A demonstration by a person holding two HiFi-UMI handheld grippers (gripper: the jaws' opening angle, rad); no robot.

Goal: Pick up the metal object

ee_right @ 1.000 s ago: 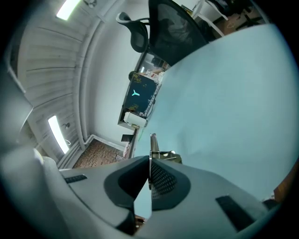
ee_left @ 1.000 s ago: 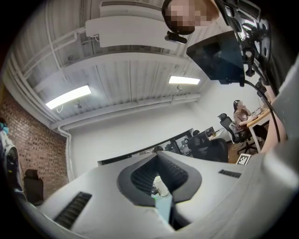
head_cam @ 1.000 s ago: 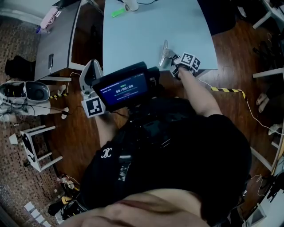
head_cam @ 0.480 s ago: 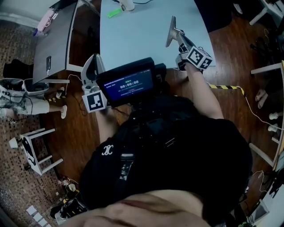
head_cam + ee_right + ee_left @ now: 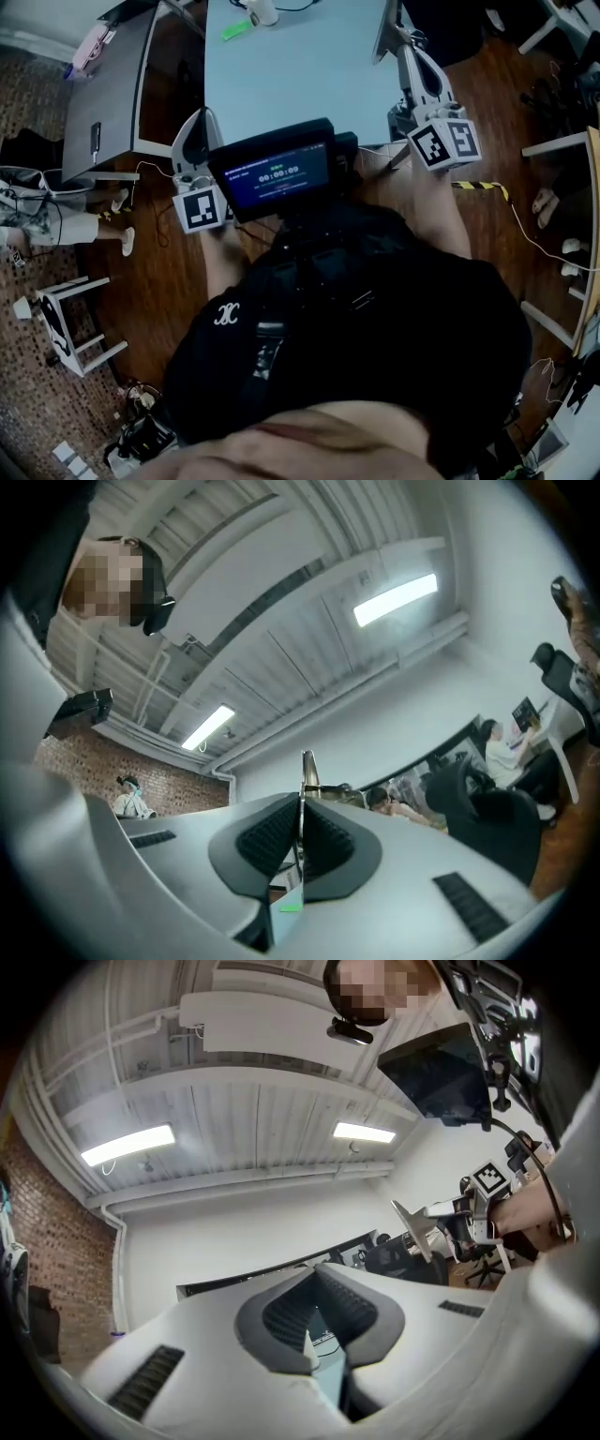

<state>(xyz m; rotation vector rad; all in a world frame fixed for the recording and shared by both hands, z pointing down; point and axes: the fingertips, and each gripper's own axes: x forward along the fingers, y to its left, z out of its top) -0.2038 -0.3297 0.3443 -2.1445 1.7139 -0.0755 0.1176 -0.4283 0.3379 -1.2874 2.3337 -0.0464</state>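
Note:
The metal object (image 5: 385, 34), a thin flat plate, is off the light blue table (image 5: 300, 75) and sticks up from my right gripper (image 5: 397, 42), which is shut on it at the table's far right edge. In the right gripper view the metal object (image 5: 306, 769) shows edge-on, pinched between the dark pads (image 5: 267, 836), with the ceiling behind it. My left gripper (image 5: 198, 120) hangs at the table's near left corner, its jaws together with nothing between them. The left gripper view also catches the metal object (image 5: 411, 1231) held by the right gripper (image 5: 433, 1229).
A green item (image 5: 236, 31) and a white cup (image 5: 262, 11) lie at the table's far end. A grey desk (image 5: 112, 94) stands to the left and a white stool (image 5: 70, 319) on the wooden floor. A screen (image 5: 277, 178) hangs at the person's chest.
The right gripper has lifted the metal object from the table's near right edge and carried it up and away, tilting upward. The left gripper has hardly moved.

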